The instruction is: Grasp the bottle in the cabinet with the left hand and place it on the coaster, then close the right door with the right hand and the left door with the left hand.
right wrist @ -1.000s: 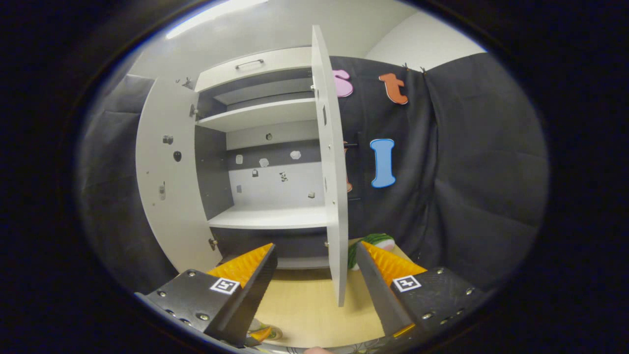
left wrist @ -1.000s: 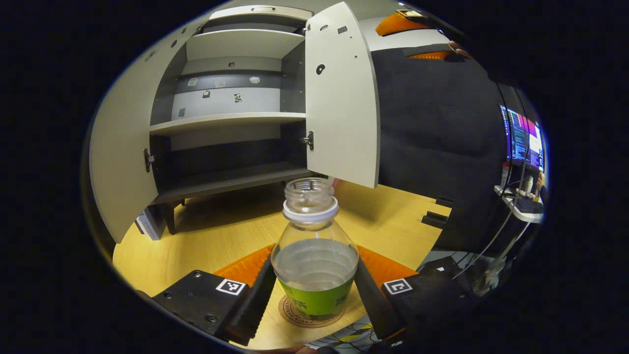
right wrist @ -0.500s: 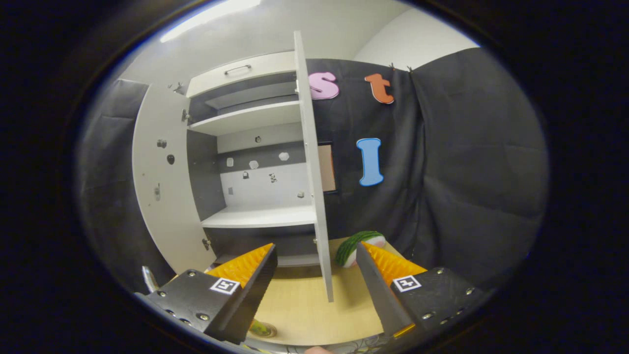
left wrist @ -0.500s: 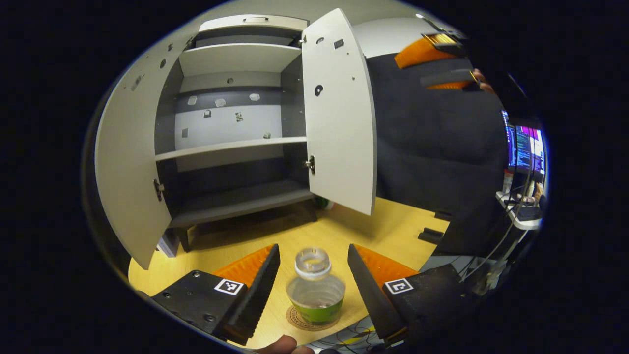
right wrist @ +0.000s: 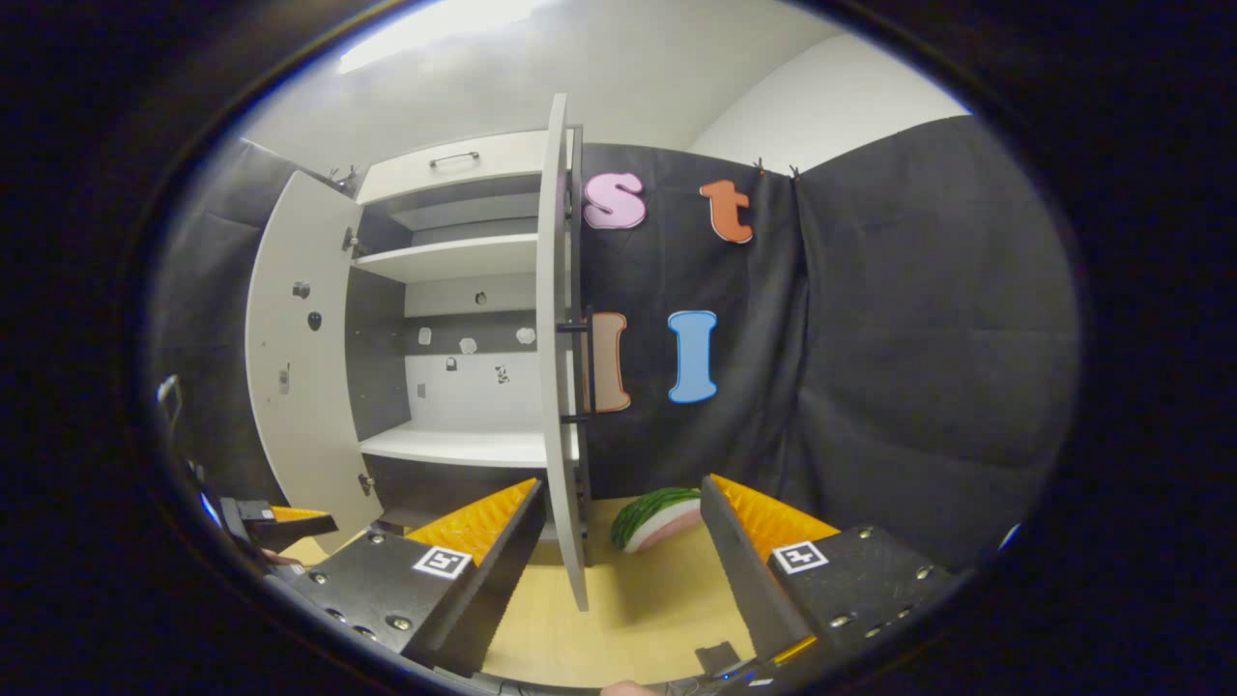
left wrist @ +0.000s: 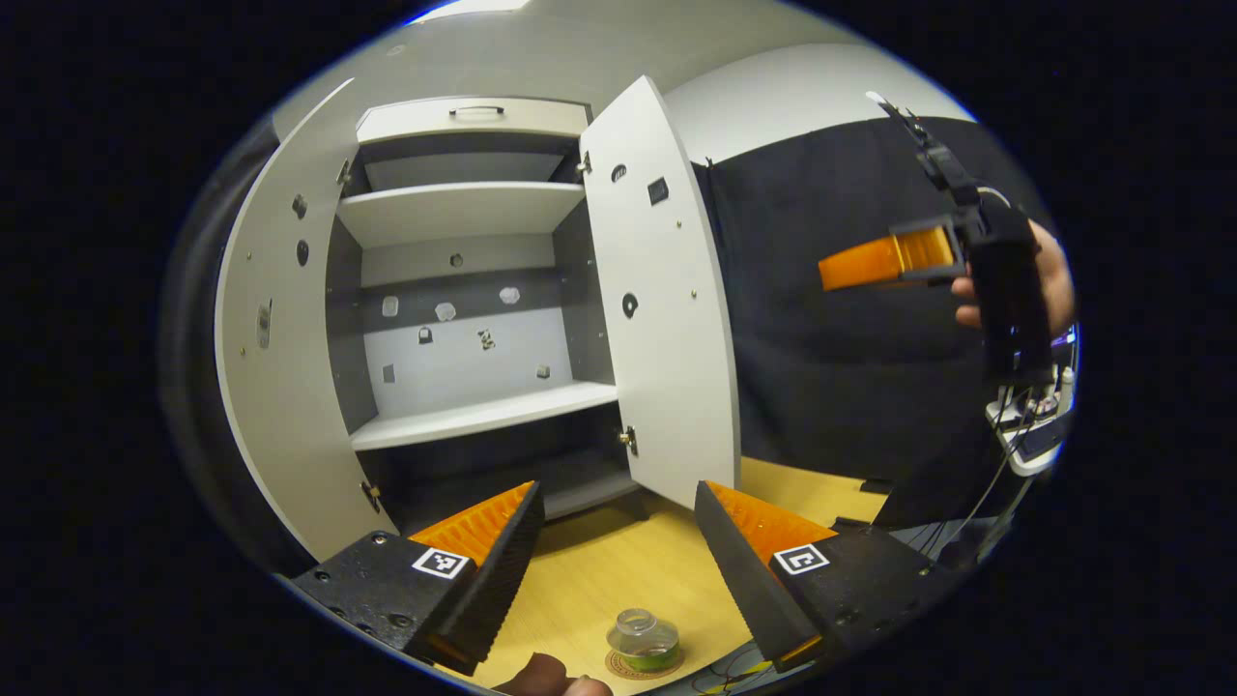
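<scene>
left gripper [left wrist: 614, 541] is raised above the table [left wrist: 618, 570], its two fingers spread wide with nothing between them. the bottle [left wrist: 643, 640] stands upright on the round coaster [left wrist: 618, 665] near the table's front edge, low in the left gripper view and well below the fingers — capless, clear, with a green label band. a fingertip of the holding hand shows at the very bottom edge, just left of the bottle.

the cabinet [left wrist: 464, 319] stands at the back of the table with both doors swung out. left door [left wrist: 280, 367] is opened wide to the side; right door [left wrist: 667, 319] stands roughly square to the cabinet front. the shelves inside are bare, apart from small marks on the back panel.

right gripper [right wrist: 618, 561] is held up in front of the right door [right wrist: 559, 367], which it sees almost edge-on, the door's edge running down between its fingers. fingers are apart, not touching the door, gripping nothing. in the left gripper view the same gripper [left wrist: 875, 263] hangs in the air right of the right door, well clear of it, held by a hand [left wrist: 1049, 280].

a watermelon slice [right wrist: 657, 517] lies on the table behind the right door, near the black cloth wall. the left gripper's finger [right wrist: 290, 522] shows at the lower left of the right gripper view.
</scene>
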Demonstrator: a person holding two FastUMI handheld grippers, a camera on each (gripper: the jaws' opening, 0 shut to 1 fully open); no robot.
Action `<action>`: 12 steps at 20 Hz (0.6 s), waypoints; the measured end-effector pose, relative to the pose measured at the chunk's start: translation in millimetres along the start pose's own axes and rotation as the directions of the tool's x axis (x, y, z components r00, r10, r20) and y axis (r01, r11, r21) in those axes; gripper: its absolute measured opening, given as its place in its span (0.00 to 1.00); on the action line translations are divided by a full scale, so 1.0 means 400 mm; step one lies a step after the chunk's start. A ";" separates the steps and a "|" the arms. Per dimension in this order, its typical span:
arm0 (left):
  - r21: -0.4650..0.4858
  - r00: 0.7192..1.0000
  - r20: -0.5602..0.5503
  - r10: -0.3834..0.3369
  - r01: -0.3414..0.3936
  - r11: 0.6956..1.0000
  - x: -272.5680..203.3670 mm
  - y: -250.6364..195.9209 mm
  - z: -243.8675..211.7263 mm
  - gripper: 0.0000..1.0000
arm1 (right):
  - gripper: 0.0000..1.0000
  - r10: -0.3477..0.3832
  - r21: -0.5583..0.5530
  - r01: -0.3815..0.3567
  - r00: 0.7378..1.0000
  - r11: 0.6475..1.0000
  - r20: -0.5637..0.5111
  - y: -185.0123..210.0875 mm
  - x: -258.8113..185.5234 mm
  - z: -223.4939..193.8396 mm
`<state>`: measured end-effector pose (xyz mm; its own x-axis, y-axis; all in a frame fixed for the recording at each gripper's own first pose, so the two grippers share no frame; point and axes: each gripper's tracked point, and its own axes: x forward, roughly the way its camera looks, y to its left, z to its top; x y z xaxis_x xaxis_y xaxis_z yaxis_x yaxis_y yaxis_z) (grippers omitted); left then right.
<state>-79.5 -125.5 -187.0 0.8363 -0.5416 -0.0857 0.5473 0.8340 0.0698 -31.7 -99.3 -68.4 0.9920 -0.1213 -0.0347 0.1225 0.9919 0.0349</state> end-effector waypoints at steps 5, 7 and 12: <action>-0.045 0.998 0.010 0.063 -0.063 0.997 -0.030 0.044 0.153 0.98 | 0.98 -0.020 -0.029 0.019 0.999 0.999 -0.031 -0.130 0.058 0.002; -0.048 0.995 0.015 0.094 -0.093 0.994 -0.038 0.079 0.203 0.98 | 0.97 -0.026 -0.039 0.025 0.999 0.999 -0.024 -0.179 0.084 0.013; -0.144 0.985 0.030 0.169 -0.163 0.976 -0.061 0.192 0.292 0.98 | 0.95 -0.070 -0.036 0.069 0.997 0.997 -0.028 -0.305 0.191 0.038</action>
<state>-53.9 -60.6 -63.4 0.9174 -0.3957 -0.0431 0.3929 0.9175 -0.0611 29.5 -230.0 -60.3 0.9797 -0.1896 -0.0648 0.1898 0.9818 -0.0031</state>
